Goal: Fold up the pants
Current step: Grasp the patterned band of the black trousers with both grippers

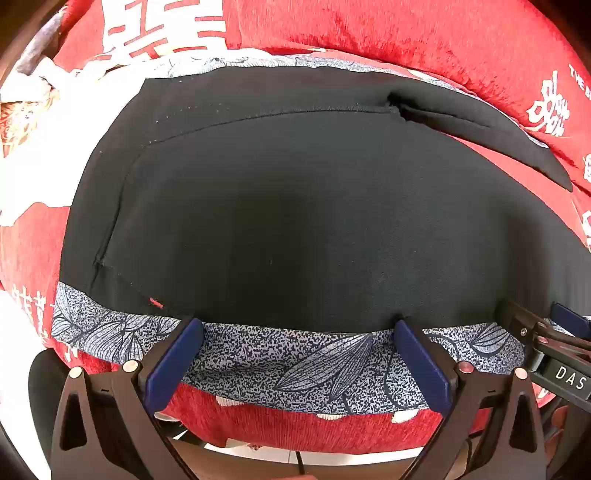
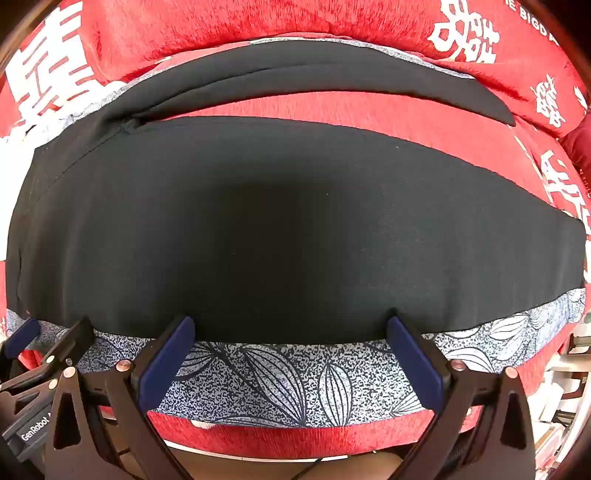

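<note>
The black pants (image 1: pixel 295 206) lie flat on a blue-grey leaf-print cloth (image 1: pixel 295 362), waist end at the left, one leg angled off at the back right (image 1: pixel 498 136). My left gripper (image 1: pixel 297 332) is open, its blue pads (image 1: pixel 173 362) resting at the pants' near edge. In the right wrist view the pants (image 2: pixel 295 229) fill the middle, with the far leg (image 2: pixel 332 81) apart from the near one. My right gripper (image 2: pixel 291 328) is open at the near edge, holding nothing. Each gripper shows at the side of the other's view (image 1: pixel 546 343) (image 2: pixel 48 347).
A red plush cover with white characters (image 1: pixel 406 33) lies under the cloth and rises at the back (image 2: pixel 258 22). The surface's front edge (image 1: pixel 295 432) is just below the grippers. Crumpled pale fabric (image 1: pixel 26 99) sits at the far left.
</note>
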A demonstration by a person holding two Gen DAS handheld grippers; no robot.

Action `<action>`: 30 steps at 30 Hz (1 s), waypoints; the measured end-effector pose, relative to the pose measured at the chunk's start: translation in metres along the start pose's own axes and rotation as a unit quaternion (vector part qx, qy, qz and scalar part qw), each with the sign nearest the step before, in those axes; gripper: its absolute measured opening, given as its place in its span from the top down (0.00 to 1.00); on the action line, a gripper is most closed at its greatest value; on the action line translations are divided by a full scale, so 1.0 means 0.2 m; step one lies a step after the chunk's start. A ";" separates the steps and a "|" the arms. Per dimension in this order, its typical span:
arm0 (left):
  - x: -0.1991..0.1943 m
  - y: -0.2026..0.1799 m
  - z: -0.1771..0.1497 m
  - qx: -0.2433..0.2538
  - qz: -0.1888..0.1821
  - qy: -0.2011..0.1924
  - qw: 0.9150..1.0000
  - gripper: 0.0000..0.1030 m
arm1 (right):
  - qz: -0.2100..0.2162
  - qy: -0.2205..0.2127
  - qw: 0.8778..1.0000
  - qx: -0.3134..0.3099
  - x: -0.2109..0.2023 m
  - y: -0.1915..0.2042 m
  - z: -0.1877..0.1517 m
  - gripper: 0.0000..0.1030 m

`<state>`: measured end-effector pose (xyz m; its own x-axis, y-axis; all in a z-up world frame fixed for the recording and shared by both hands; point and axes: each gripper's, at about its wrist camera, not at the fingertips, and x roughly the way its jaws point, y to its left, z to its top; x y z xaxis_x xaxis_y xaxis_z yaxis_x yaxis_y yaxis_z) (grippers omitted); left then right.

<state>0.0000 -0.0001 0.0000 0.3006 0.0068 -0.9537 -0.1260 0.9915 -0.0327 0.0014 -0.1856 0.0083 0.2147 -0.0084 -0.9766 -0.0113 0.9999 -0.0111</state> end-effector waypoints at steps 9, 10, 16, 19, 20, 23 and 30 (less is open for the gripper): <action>-0.01 0.02 0.02 0.000 -0.003 0.000 1.000 0.00 | 0.000 -0.004 1.000 0.000 0.00 0.00 0.00 0.00; -0.01 0.01 0.02 0.000 -0.001 0.000 1.000 0.00 | 0.000 -0.004 1.000 -0.002 0.00 0.00 0.00 0.00; -0.01 0.01 0.00 0.001 0.000 -0.011 1.000 0.00 | 0.000 -0.013 1.000 -0.002 -0.01 -0.01 0.00 0.00; -0.02 0.01 -0.01 0.001 -0.001 -0.020 1.000 0.00 | 0.000 -0.024 1.000 -0.002 -0.05 -0.01 0.00 0.00; -0.03 0.01 -0.01 0.000 0.000 -0.025 1.000 0.00 | -0.001 -0.025 1.000 -0.003 -0.05 0.00 0.00 0.00; -0.04 0.01 -0.02 -0.005 0.005 -0.037 0.999 0.00 | -0.004 -0.030 1.000 -0.005 -0.05 0.00 -0.01 0.00; -0.06 0.02 -0.02 0.012 0.002 -0.043 0.999 0.00 | -0.005 -0.038 0.999 -0.006 -0.07 0.00 -0.01 0.00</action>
<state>-0.0082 0.0041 0.0093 0.3806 0.0204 -0.9245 -0.1041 0.9943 -0.0209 -0.0043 -0.1854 0.0209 0.2881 -0.0167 -0.9575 -0.0212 0.9995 -0.0238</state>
